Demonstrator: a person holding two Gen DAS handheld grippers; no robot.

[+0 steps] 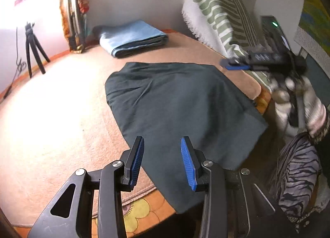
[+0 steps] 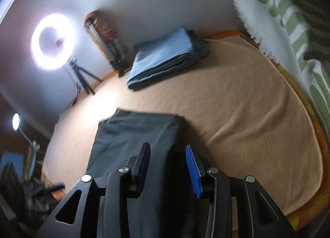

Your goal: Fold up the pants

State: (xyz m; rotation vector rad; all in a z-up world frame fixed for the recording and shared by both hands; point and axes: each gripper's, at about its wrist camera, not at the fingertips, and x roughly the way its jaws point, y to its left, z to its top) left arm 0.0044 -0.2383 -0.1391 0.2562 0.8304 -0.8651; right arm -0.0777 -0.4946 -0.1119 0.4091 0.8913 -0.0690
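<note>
Dark grey-green pants (image 1: pixel 177 105) lie folded over on the tan blanket (image 1: pixel 51 114), their near end hanging past the bed's front edge. My left gripper (image 1: pixel 162 160) is open and empty, just above the pants' near part. My right gripper (image 1: pixel 231 64) shows in the left wrist view at the right, raised above the bed's edge, blurred. In the right wrist view the right gripper (image 2: pixel 167 165) is open and empty above the pants (image 2: pixel 132 147), which lie on the blanket (image 2: pixel 247 114).
A folded blue cloth (image 1: pixel 134 37) lies at the back of the bed. A green-and-white patterned cushion (image 1: pixel 218 15) leans at the right. A tripod (image 1: pixel 33 50) and a ring light (image 2: pixel 52 42) stand at the left. Striped fabrics (image 1: pixel 297 167) pile at the right.
</note>
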